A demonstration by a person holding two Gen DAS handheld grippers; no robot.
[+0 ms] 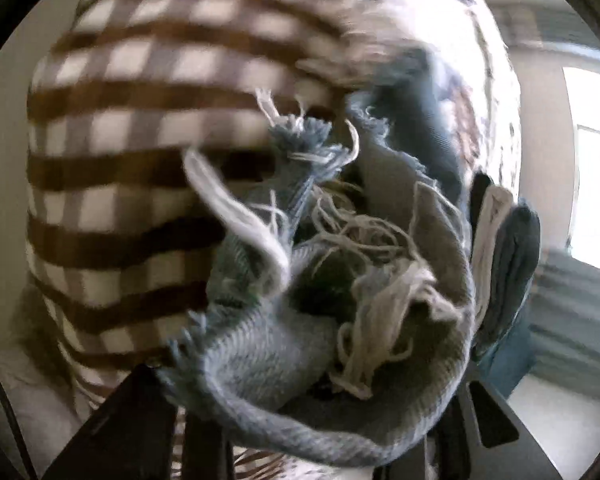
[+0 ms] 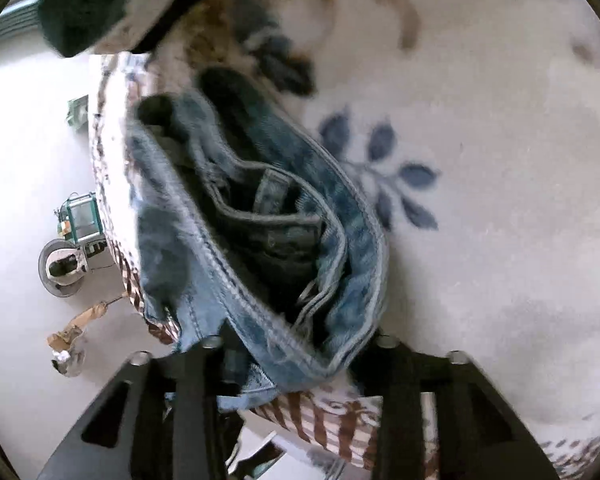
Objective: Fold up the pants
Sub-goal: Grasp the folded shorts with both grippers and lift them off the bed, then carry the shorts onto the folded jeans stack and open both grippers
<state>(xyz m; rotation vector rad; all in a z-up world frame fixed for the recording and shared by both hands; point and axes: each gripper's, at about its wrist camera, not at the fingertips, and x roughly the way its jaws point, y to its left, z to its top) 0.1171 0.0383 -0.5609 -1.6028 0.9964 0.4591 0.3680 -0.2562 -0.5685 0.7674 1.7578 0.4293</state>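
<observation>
Denim pants sat bunched between the right gripper fingers, pinched there; the left gripper pinched their frayed hem. No lettering was legible.

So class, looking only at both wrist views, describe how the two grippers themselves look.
The right gripper has matte black fingers, flat bars with angular cut-outs and round silver screw heads. The left gripper shows similar black fingers, largely hidden. No cables, markings or sleeves are visible.

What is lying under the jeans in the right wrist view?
Under the jeans lies a white blanket with blue leaf print; its brown checked edge shows below. Whatever is beneath the blanket is covered.
</observation>
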